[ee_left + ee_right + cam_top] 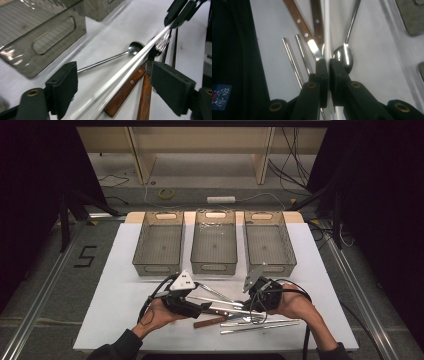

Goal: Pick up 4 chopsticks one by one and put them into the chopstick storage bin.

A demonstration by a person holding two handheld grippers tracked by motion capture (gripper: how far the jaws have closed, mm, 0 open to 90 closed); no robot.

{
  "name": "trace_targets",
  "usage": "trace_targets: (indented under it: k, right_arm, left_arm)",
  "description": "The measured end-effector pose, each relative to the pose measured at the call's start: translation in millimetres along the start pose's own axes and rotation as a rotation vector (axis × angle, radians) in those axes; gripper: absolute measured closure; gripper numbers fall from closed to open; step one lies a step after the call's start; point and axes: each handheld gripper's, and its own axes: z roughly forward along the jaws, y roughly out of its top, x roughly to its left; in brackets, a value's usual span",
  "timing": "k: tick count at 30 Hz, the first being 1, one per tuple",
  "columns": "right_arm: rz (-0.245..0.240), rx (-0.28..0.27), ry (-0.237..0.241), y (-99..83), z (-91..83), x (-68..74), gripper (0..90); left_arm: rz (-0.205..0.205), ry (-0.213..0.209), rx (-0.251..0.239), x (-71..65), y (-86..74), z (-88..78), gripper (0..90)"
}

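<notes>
Right hand-held gripper (328, 65) pinches one chopstick (130, 65) tip, lifting it off the cutlery pile so the open left hand-held gripper (113, 85) can straddle it, near the trays (159, 245).

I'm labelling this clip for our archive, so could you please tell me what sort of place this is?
Probably a lab or recording workspace, not a kitchen: a white tabletop on a metal-framed rig, three clear grey plastic bins lined up for sorting, loose black cables and a white power strip on the floor behind, dark curtains either side.
</notes>
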Motion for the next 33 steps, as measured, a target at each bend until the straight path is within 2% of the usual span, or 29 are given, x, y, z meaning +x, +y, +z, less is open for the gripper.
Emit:
trace_targets:
  k: [1,4,12,13,14,23,24,31,33]
  right_arm:
    - [0.0,0.0,0.0,0.0,0.0,0.0,86.5]
    - [-0.013,-0.004,0.002,2.7,-1.3,3.8,86.6]
    - [-0.043,-0.017,0.002,5.9,-1.7,8.0,86.6]
    - [-0.033,-0.009,0.005,6.2,-2.4,9.4,86.6]
    - [-0.054,-0.019,0.006,6.5,-2.0,8.7,86.6]
    - [-0.065,-0.008,0.016,9.4,-1.0,12.4,86.5]
    - [-0.062,-0.007,0.014,9.3,-0.5,12.7,86.5]
    - [-0.078,-0.023,0.03,8.0,-1.9,11.9,86.3]
    - [-0.099,-0.021,0.046,6.9,-2.0,10.5,86.1]
  left_arm:
    - [0.011,-0.012,0.015,-1.1,1.7,2.9,23.4]
    - [0.087,-0.011,0.082,-4.2,5.8,9.2,30.4]
    - [0.201,-0.024,0.188,-12.5,9.2,20.3,42.2]
    - [0.214,-0.028,0.195,-13.4,9.7,20.7,44.0]
    - [0.22,-0.034,0.197,-14.5,9.9,21.0,45.8]
    - [0.302,-0.036,0.223,-20.0,7.4,23.7,61.9]
    - [0.305,-0.042,0.219,-20.1,7.9,23.0,66.8]
    - [0.368,-0.069,0.242,-25.0,9.9,18.2,74.2]
    - [0.389,-0.078,0.249,-27.2,10.2,16.4,75.7]
